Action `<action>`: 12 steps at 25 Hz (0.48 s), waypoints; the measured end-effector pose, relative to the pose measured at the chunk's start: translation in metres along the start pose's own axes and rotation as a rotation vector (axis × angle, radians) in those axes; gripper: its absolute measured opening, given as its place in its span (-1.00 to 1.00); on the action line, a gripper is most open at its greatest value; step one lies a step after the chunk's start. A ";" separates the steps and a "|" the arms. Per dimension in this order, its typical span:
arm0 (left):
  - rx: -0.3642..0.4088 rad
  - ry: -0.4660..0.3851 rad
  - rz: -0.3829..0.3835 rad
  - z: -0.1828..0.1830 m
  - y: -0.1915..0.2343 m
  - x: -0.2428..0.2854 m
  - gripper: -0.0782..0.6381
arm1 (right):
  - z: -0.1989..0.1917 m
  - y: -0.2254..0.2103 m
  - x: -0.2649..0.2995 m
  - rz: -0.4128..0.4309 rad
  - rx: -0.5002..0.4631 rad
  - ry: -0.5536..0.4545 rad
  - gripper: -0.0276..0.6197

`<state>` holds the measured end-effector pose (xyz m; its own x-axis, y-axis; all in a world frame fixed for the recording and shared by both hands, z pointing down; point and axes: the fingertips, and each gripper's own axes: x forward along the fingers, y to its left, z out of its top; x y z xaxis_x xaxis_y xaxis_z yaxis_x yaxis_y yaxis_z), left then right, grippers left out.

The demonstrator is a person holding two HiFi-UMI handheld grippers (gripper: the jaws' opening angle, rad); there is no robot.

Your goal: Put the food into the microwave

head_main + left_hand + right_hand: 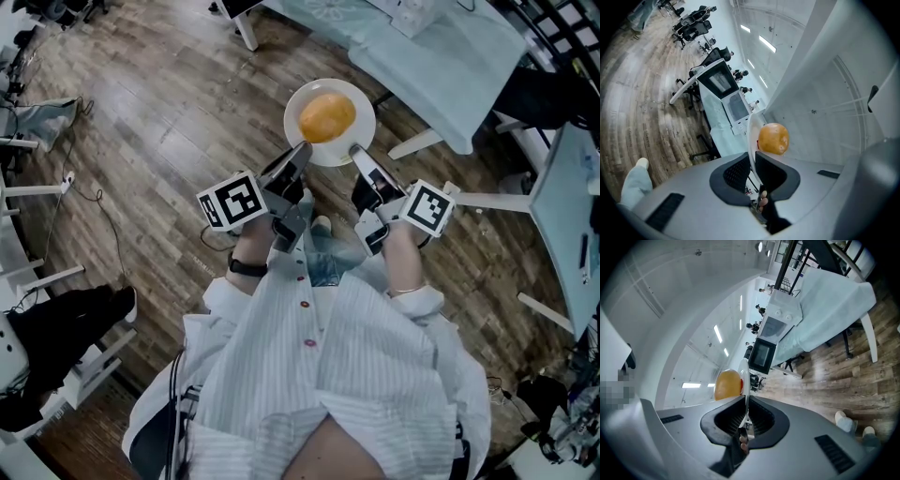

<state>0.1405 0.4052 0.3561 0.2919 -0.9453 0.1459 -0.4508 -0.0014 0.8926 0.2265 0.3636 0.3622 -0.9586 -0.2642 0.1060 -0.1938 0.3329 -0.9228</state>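
A white plate [360, 137] carries a round orange-brown bun [327, 116] and hangs above the wooden floor in the head view. My left gripper [302, 150] is shut on the plate's near left rim, and my right gripper [356, 152] is shut on its near right rim. In the left gripper view the plate [752, 136] runs edge-on into the closed left gripper [753, 157], with the bun [773, 138] just beyond. The right gripper view shows the same: the plate [745, 376] clamped in the right gripper [746, 406], the bun [727, 384] to its left. A black-doored microwave [762, 355] stands on a table ahead.
A table under a pale cloth [441, 47] stands ahead at the upper right, with white legs [417, 142] reaching toward me. A white appliance [780, 319] sits beside the microwave. Chairs and cables [56, 187] line the left side. The person's shoes [322, 225] show below the plate.
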 end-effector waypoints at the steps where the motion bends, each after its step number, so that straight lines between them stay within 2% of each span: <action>1: -0.002 0.001 -0.002 0.003 0.002 0.000 -0.67 | 0.000 0.001 0.004 0.000 0.001 -0.002 -0.79; 7: 0.000 0.012 -0.011 0.031 0.009 0.021 -0.67 | 0.021 -0.005 0.029 -0.016 0.006 -0.013 -0.79; 12: 0.002 0.027 -0.016 0.073 0.022 0.050 -0.67 | 0.050 -0.010 0.069 -0.033 0.009 -0.023 -0.79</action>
<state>0.0839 0.3340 0.3521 0.3218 -0.9358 0.1436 -0.4480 -0.0169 0.8939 0.1723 0.2970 0.3604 -0.9468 -0.2954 0.1278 -0.2228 0.3153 -0.9225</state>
